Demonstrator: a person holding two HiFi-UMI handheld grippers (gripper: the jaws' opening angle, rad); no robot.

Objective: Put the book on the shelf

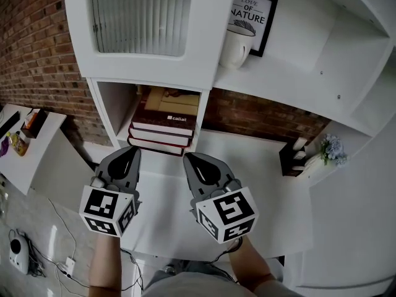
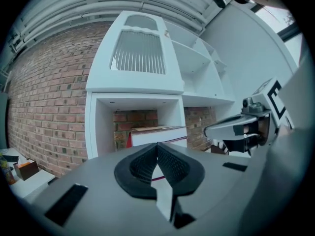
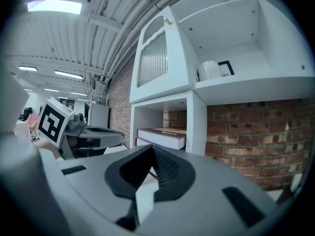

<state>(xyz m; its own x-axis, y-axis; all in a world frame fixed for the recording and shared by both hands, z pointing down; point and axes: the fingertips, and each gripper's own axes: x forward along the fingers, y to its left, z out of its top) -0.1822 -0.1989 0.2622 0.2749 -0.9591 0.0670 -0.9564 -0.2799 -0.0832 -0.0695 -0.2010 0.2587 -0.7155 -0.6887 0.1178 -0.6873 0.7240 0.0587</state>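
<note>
A stack of books [image 1: 162,130] lies flat in the lower cubby of the white shelf unit [image 1: 104,107]; the top one has a tan cover, the ones below dark red covers. My left gripper [image 1: 132,151] is shut and holds nothing, its tip just short of the stack's left corner. Beside it, my right gripper [image 1: 189,158] is also shut and empty, just in front of the cubby's right wall. In the left gripper view the shut left gripper [image 2: 157,146] points level at the books [image 2: 158,133]. The right gripper view shows the right gripper [image 3: 151,149] closed, the books [image 3: 161,137] beyond it.
A white mug [image 1: 237,47] and a framed print [image 1: 252,17] stand on the shelf above right. A ribbed-glass cabinet door [image 1: 139,14] is over the cubby. Both grippers hover above a white desk [image 1: 253,184], which carries a dark holder [image 1: 289,158]. A side table [image 1: 28,144] stands left.
</note>
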